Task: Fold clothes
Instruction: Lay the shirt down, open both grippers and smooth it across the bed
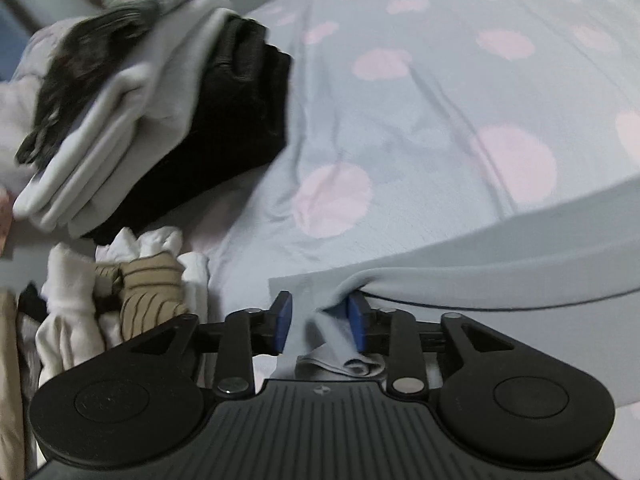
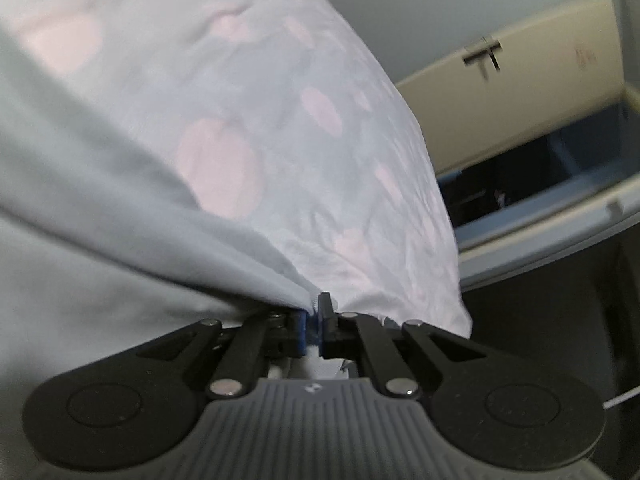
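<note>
A pale blue garment (image 1: 480,256) lies across the dotted bed sheet (image 1: 400,120), and one corner of it hangs down between the jaws of my left gripper (image 1: 320,316). Those jaws stand apart. The cloth drapes against the right blue pad (image 1: 356,316) and is not squeezed. In the right wrist view the same garment (image 2: 100,240) stretches taut from the left into my right gripper (image 2: 315,326). Its jaws are almost together, with the cloth's edge pinched between them.
A stack of folded clothes (image 1: 160,120), grey over black, sits at the left on the bed. Below it is a heap of white and striped tan laundry (image 1: 140,288). Right of the bed stands a cream cabinet (image 2: 520,92) with a dark opening.
</note>
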Action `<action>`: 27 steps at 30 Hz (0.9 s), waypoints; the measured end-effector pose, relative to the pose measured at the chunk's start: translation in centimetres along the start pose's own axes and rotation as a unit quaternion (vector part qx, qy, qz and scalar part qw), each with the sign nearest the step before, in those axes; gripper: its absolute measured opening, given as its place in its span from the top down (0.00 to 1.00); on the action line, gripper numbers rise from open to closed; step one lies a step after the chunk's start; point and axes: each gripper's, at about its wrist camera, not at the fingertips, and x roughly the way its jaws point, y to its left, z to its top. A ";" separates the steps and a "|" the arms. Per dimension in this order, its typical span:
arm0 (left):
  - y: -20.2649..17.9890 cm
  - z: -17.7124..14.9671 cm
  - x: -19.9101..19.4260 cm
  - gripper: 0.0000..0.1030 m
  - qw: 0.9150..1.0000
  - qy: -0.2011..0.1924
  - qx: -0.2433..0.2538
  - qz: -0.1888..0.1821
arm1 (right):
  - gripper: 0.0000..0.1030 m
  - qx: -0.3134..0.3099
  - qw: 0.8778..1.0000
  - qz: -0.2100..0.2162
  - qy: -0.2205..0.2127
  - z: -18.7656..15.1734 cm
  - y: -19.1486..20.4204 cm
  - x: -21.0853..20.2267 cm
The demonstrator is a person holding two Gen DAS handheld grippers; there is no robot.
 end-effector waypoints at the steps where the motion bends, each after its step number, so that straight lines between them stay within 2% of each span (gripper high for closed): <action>1: 0.2 -0.3 -0.7 0.62 1.000 -0.009 -0.004 0.004 | 0.83 0.023 1.000 0.005 0.002 0.2 -0.5 -0.1; 2: 0.4 -0.6 -1.4 0.56 1.000 -0.019 -0.009 0.007 | 0.71 0.049 0.999 0.009 0.005 0.3 -1.0 -0.4; 3: 0.7 -0.9 -2.2 0.46 0.999 -0.028 -0.013 0.011 | 0.66 0.077 0.997 0.017 0.006 0.4 -1.7 -0.9; 4: 0.9 -1.2 -2.9 0.44 0.999 -0.038 -0.017 0.015 | 0.61 0.107 0.994 0.031 0.005 0.5 -2.6 -1.4; 7: 0.9 -2.5 -5.8 0.44 0.996 -0.080 -0.033 0.027 | 0.60 0.190 0.980 0.063 0.003 0.1 -4.4 -4.2; 9: 0.4 -3.4 -7.8 0.46 0.994 -0.099 -0.055 0.007 | 0.61 0.239 0.966 0.097 -0.010 -0.2 -4.9 -6.6; 10: -0.2 -3.8 -8.8 0.46 0.993 -0.104 -0.061 -0.015 | 0.61 0.261 0.958 0.118 -0.019 -0.5 -4.7 -8.1; 14: -4.2 -4.9 -11.4 0.48 0.988 -0.124 -0.063 -0.065 | 0.62 0.334 0.919 0.204 -0.045 -0.6 -2.4 -12.1; 16: -6.1 -5.0 -12.1 0.52 0.985 -0.129 -0.063 -0.095 | 0.66 0.339 0.907 0.244 -0.051 -0.6 -0.1 -13.5; 18: -8.3 -5.0 -12.5 0.55 0.980 -0.126 -0.064 -0.140 | 0.71 0.336 0.900 0.272 -0.057 -0.8 2.0 -14.7; 22: -12.3 -4.2 -12.1 0.55 0.977 -0.126 -0.032 -0.166 | 0.71 0.334 0.887 0.315 -0.046 -1.3 5.9 -15.2; 24: -13.9 -3.8 -10.8 0.56 0.976 -0.116 -0.026 -0.182 | 0.71 0.329 0.887 0.321 -0.044 -1.2 7.5 -15.1; 27: -15.6 -3.5 -8.1 0.57 0.978 -0.095 -0.032 -0.181 | 0.70 0.321 0.891 0.317 -0.048 -0.8 9.5 -14.4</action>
